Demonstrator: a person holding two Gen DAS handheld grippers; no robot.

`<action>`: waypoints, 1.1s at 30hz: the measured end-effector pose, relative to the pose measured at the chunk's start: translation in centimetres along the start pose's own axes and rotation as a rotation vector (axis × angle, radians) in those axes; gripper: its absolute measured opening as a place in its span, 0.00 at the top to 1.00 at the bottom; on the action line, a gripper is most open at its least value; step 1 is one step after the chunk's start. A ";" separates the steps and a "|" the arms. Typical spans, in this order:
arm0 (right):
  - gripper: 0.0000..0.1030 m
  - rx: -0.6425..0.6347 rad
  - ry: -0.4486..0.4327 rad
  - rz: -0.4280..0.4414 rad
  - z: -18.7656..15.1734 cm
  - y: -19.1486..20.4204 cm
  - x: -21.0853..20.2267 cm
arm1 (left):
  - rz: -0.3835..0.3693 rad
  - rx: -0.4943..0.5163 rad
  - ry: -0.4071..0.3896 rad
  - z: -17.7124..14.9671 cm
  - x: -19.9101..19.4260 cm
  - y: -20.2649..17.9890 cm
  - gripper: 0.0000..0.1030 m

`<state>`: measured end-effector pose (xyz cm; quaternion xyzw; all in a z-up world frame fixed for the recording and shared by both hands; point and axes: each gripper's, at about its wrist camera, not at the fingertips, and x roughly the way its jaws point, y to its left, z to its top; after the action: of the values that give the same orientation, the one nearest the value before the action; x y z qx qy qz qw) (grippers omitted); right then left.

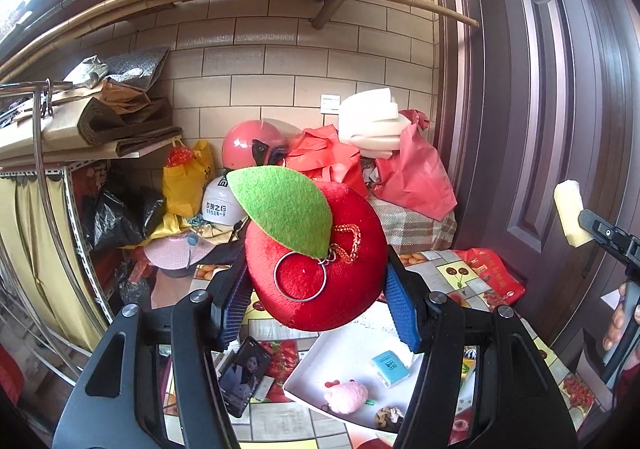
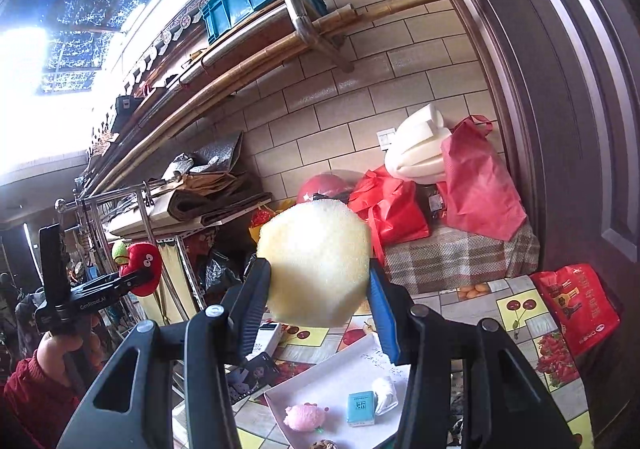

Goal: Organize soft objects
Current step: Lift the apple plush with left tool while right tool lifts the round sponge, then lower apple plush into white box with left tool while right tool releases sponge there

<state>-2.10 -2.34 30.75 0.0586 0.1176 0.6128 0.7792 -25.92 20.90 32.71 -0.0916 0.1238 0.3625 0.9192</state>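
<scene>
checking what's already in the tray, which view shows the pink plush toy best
The left wrist view: the pink plush toy lies unblocked on the white tray, fuzzy texture and red bow visible, between the left gripper's arms. The right wrist view shows it smaller, near the bottom edge, partly cut by the right gripper's arm.

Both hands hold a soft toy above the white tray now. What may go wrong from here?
1. The left gripper squeezes only the lower sides of the red plush apple, so it might slip out.
2. The right gripper's yellow sponge compresses easily and may spring free.
3. The white tray already holds a pink plush and a blue packet; dropped items could knock them.
</scene>
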 end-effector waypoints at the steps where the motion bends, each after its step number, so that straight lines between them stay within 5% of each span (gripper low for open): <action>1: 0.54 0.000 0.003 0.005 -0.1 0.0 0.2 | 0.000 -0.002 0.006 -0.1 0.3 0.0 0.41; 33: 0.54 0.051 0.125 0.014 -2.6 -2.2 6.7 | -0.027 0.007 0.112 -1.5 10.0 -1.6 0.41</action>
<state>0.83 3.52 26.99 0.0408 0.1814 0.6173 0.7644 -18.01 25.83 28.46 -0.1102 0.1751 0.3442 0.9158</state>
